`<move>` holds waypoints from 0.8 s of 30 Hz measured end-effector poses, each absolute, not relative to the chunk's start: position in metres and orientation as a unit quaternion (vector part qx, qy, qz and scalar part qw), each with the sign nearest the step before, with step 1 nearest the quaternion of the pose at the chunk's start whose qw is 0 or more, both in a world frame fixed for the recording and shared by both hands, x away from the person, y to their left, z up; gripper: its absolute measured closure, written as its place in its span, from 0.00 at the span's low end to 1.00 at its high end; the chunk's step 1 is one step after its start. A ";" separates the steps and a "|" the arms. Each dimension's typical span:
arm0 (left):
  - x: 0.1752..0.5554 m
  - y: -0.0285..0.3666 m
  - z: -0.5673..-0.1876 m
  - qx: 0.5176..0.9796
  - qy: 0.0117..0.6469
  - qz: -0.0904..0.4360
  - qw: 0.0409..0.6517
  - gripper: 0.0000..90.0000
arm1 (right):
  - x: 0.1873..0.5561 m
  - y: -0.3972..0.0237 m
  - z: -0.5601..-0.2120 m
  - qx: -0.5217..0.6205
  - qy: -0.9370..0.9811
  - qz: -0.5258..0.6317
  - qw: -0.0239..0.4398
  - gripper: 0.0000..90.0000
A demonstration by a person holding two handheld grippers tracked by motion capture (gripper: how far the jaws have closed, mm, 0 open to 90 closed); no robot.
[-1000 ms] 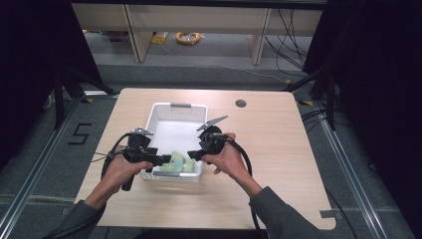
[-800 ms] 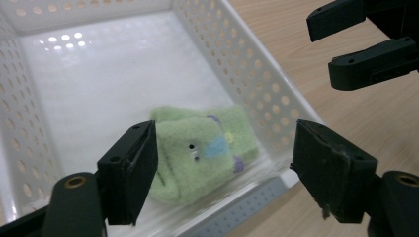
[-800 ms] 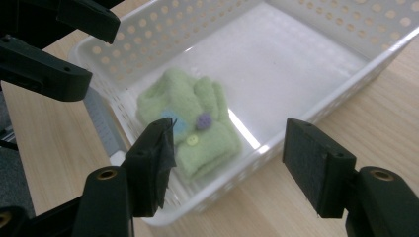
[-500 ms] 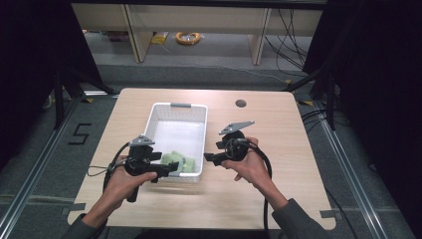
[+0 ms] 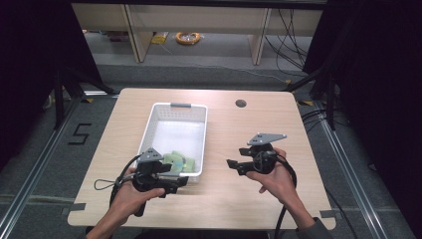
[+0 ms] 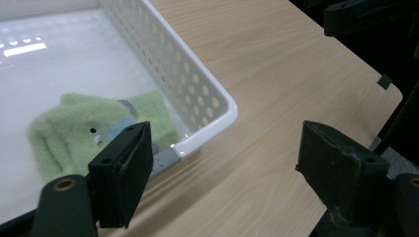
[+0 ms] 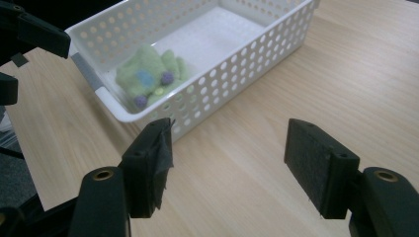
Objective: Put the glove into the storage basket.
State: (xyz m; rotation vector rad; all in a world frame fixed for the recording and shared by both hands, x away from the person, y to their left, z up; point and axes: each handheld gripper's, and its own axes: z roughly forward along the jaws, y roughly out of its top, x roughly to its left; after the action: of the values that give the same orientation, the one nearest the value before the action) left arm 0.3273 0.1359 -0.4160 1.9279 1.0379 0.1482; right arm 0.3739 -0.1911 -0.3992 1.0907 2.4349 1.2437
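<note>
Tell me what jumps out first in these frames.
The white perforated basket on the left half of the wooden table, with a green plush toy lying in its near end. The left gripper sits at the basket's near corner and the right gripper hovers over bare tabletop to its right, both with jaws open and nothing between them.

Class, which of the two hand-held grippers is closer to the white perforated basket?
The left hand-held gripper, at the white perforated basket near corner; the right hand-held gripper hovers farther off.

Green toy in basket, both grippers clear
Green plush toy in white basket; left gripper at near edge, right gripper apart over table.
</note>
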 end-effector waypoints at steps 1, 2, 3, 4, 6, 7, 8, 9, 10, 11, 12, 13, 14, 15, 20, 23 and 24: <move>0.326 0.135 -0.417 0.781 0.421 0.061 0.459 0.24 | 0.372 -0.193 -0.401 0.370 0.820 0.426 0.098 0.40; 0.324 0.135 -0.418 0.781 0.416 0.058 0.463 0.23 | 0.370 -0.197 -0.401 0.371 0.822 0.421 0.097 0.40; 0.322 0.134 -0.418 0.779 0.417 0.059 0.464 0.23 | 0.368 -0.201 -0.403 0.379 0.819 0.421 0.087 0.40; 0.322 0.134 -0.418 0.779 0.417 0.059 0.464 0.23 | 0.368 -0.201 -0.403 0.379 0.819 0.421 0.087 0.40; 0.320 0.133 -0.420 0.783 0.408 0.069 0.465 0.23 | 0.366 -0.207 -0.408 0.377 0.817 0.426 0.092 0.40; 0.317 0.132 -0.422 0.784 0.407 0.074 0.463 0.23 | 0.363 -0.210 -0.412 0.384 0.812 0.430 0.086 0.40; 0.315 0.132 -0.424 0.783 0.407 0.073 0.465 0.23 | 0.362 -0.214 -0.413 0.385 0.815 0.425 0.089 0.39; 0.315 0.132 -0.424 0.783 0.407 0.073 0.465 0.23 | 0.361 -0.216 -0.414 0.389 0.812 0.425 0.091 0.39; 0.314 0.131 -0.426 0.784 0.405 0.069 0.466 0.23 | 0.362 -0.219 -0.417 0.384 0.811 0.432 0.091 0.39; 0.310 0.129 -0.429 0.785 0.404 0.065 0.465 0.23 | 0.359 -0.220 -0.418 0.395 0.809 0.428 0.081 0.39; 0.309 0.129 -0.431 0.787 0.401 0.061 0.466 0.23 | 0.358 -0.223 -0.420 0.396 0.809 0.425 0.086 0.39; 0.307 0.128 -0.432 0.787 0.401 0.064 0.464 0.23 | 0.360 -0.226 -0.422 0.388 0.810 0.430 0.093 0.39; 0.305 0.127 -0.433 0.788 0.399 0.060 0.465 0.23 | 0.359 -0.227 -0.424 0.388 0.810 0.431 0.086 0.39; 0.305 0.127 -0.433 0.788 0.399 0.060 0.465 0.23 | 0.356 -0.228 -0.423 0.403 0.806 0.425 0.082 0.39; 0.296 0.121 -0.443 0.794 0.391 0.055 0.462 0.23 | 0.350 -0.234 -0.432 0.413 0.800 0.428 0.079 0.39; 0.292 0.120 -0.449 0.795 0.388 0.056 0.462 0.23 | 0.347 -0.240 -0.437 0.404 0.805 0.426 0.088 0.39; 0.292 0.120 -0.449 0.795 0.388 0.056 0.462 0.23 | 0.347 -0.240 -0.437 0.404 0.805 0.426 0.088 0.39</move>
State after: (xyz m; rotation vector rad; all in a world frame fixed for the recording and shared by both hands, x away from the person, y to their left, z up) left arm 0.2924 0.1204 -0.4491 1.9561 0.9547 0.1387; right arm 0.3466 -0.2398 -0.4372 1.2039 2.3964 1.2675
